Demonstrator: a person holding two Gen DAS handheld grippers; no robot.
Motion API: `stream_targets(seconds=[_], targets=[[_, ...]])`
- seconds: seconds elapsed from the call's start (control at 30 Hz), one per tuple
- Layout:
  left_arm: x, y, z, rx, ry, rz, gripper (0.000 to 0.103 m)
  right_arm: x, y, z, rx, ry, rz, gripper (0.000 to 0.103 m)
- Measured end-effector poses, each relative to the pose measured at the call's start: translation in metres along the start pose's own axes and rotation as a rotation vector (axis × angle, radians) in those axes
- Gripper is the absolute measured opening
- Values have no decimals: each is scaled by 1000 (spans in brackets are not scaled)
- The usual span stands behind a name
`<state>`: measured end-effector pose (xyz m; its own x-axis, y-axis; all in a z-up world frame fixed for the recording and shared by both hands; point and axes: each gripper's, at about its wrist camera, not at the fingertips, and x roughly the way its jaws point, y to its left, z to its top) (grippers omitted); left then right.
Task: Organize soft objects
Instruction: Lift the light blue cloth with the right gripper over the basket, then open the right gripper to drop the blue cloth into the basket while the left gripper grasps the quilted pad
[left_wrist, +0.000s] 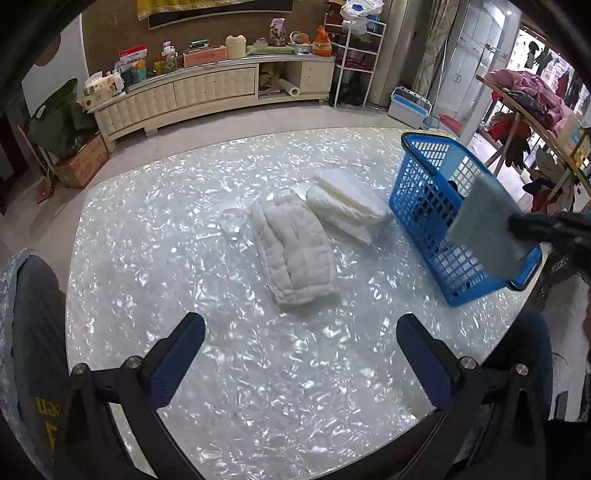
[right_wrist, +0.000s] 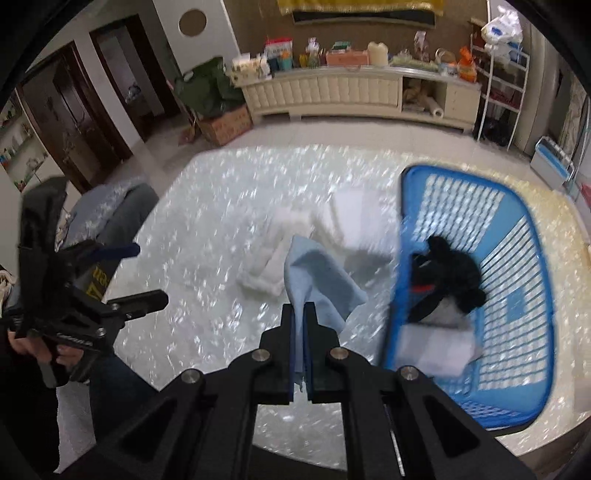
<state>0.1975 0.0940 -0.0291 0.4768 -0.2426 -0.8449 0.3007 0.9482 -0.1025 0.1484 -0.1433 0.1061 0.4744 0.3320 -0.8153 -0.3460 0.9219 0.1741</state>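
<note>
Right claw (right_wrist: 300, 345) is clamped on a light blue soft cloth (right_wrist: 317, 280), held above the pearly white desk (left_wrist: 221, 369) just beside the blue plastic lattice basket (right_wrist: 517, 306). Left claw (left_wrist: 301, 354) hangs apart, holding nothing. Risk, as judged: only a narrow fold is pinched, so the drooping cloth may snag the basket rim or slip out short of it.

1. I see two folded cloth stacks (left_wrist: 295, 251) (left_wrist: 345, 206) side by side mid-frame on the surface (left_wrist: 184, 221).
2. The basket (left_wrist: 417, 192) sits right of them, holding more cloths (right_wrist: 443, 273).
</note>
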Motion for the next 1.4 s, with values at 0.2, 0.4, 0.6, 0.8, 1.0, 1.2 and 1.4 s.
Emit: stream_targets(seconds=[0.2, 0.4, 0.6, 0.8, 1.0, 1.2, 1.4], targets=[[27, 3, 10, -9, 44, 13, 103, -26, -32, 9, 2, -58, -61, 4], [64, 3, 18, -42, 88, 0, 103, -36, -62, -5, -28, -31, -161, 4], [99, 2, 27, -34, 133, 13, 103, -20, -86, -24, -54, 62, -285, 4], [129, 7, 32, -31, 179, 34, 103, 17, -101, -38, -103, 214, -328, 4], [142, 19, 32, -52, 185, 31, 103, 51, -105, -42, -66, 307, -260, 4], [150, 28, 28, -72, 197, 23, 103, 62, -96, -39, -19, 335, -146, 23], [161, 26, 25, -73, 206, -14, 103, 47, -108, -32, 35, 257, -115, 78]])
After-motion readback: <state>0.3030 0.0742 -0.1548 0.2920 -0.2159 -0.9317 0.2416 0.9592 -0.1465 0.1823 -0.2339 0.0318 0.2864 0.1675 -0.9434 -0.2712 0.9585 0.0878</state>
